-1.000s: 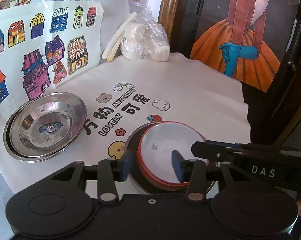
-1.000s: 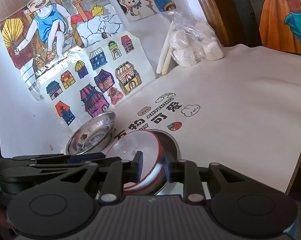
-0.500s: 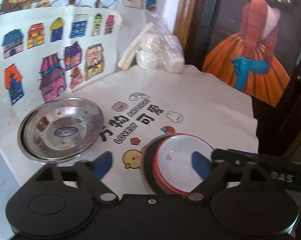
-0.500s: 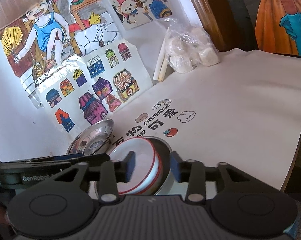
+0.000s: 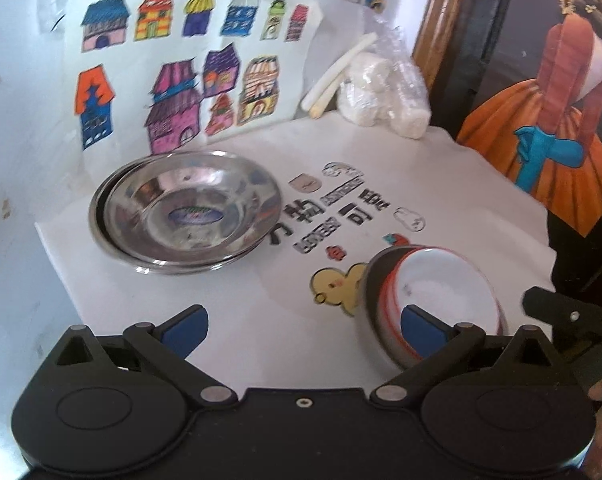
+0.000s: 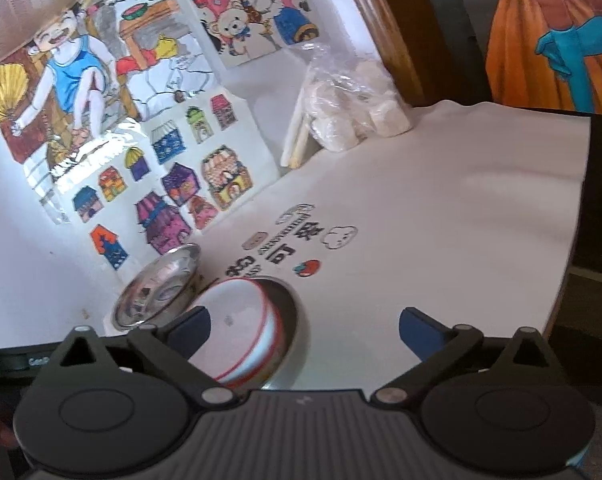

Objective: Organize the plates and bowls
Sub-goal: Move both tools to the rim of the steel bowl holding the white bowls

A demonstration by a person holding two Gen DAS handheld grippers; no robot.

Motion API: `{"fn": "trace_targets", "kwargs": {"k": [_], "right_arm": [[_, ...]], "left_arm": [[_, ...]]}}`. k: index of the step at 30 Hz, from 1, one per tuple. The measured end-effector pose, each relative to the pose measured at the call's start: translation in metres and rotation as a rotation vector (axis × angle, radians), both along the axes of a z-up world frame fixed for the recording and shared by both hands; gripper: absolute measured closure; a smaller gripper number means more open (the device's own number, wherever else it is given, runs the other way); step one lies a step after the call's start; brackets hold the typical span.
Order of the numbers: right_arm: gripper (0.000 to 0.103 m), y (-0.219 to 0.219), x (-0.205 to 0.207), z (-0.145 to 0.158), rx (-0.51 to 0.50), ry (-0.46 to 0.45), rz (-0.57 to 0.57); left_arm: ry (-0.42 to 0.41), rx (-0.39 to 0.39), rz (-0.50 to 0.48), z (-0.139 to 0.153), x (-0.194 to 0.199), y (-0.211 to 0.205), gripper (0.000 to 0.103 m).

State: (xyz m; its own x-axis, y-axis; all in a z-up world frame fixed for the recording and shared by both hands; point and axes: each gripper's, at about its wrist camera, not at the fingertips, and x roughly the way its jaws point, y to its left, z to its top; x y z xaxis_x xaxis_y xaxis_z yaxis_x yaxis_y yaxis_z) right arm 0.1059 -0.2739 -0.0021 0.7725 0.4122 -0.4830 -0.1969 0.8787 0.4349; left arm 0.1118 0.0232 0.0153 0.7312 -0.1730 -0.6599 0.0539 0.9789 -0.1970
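Both tongs point down at the counter with its white printed cloth. The left tongs and right tongs have just been opening and now gape wide, holding nothing. The round white bowl with a red rim sits in a shiny metal plate, partly behind the left tongs' right pad. Ahead to the left sit smooth stacked steel plates.

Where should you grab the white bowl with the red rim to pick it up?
Pinch the thin rim of the white bowl with the red rim, coming from above, one finger inside and one outside. It sits nested in a dark metal dish, so its lower sides are blocked; only the raised edge is free.
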Motion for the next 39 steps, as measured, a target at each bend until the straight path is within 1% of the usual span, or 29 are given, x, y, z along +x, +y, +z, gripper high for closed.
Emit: {"fn": "trace_targets", "kwargs": {"k": [6,9,13,17,21,26,29,34,37,39], "right_arm": [[0.0,-0.003,0.003,-0.001,-0.099,0.025,-0.035],[0.0,-0.003,0.005,-0.003,-0.114,0.042,-0.048],[0.0,-0.001,0.008,-0.006,-0.13,0.066,-0.043],[0.0,0.006,0.012,-0.002,-0.204,0.072,-0.029],[0.0,0.013,0.019,0.0,-0.303,0.09,-0.027],[0.0,0.02,0.024,0.007,-0.381,0.09,0.013],[0.0,0.027,0.026,0.01,-0.427,0.084,0.032],[0.0,0.038,0.029,0.01,-0.475,0.087,0.052],[0.0,0.045,0.034,0.005,-0.505,0.111,0.072],[0.0,0.046,0.034,0.005,-0.513,0.111,0.065]], "left_arm": [[0.036,0.016,0.004,-0.005,0.003,0.003,0.001],[0.048,0.007,-0.005,-0.009,0.005,0.002,0.001],[0.062,0.029,-0.021,-0.01,0.009,-0.004,0.001],[0.083,0.052,-0.038,-0.011,0.014,-0.008,0.001],[0.103,0.048,-0.035,-0.011,0.018,-0.008,0.001],[0.125,0.044,-0.042,-0.011,0.021,-0.007,0.001],[0.122,0.065,-0.054,-0.01,0.022,-0.009,0.001],[0.13,0.088,-0.062,-0.011,0.027,-0.011,0.001],[0.141,0.127,-0.079,-0.01,0.033,-0.015,0.001],[0.137,0.16,-0.087,-0.009,0.035,-0.019,0.001]]}}
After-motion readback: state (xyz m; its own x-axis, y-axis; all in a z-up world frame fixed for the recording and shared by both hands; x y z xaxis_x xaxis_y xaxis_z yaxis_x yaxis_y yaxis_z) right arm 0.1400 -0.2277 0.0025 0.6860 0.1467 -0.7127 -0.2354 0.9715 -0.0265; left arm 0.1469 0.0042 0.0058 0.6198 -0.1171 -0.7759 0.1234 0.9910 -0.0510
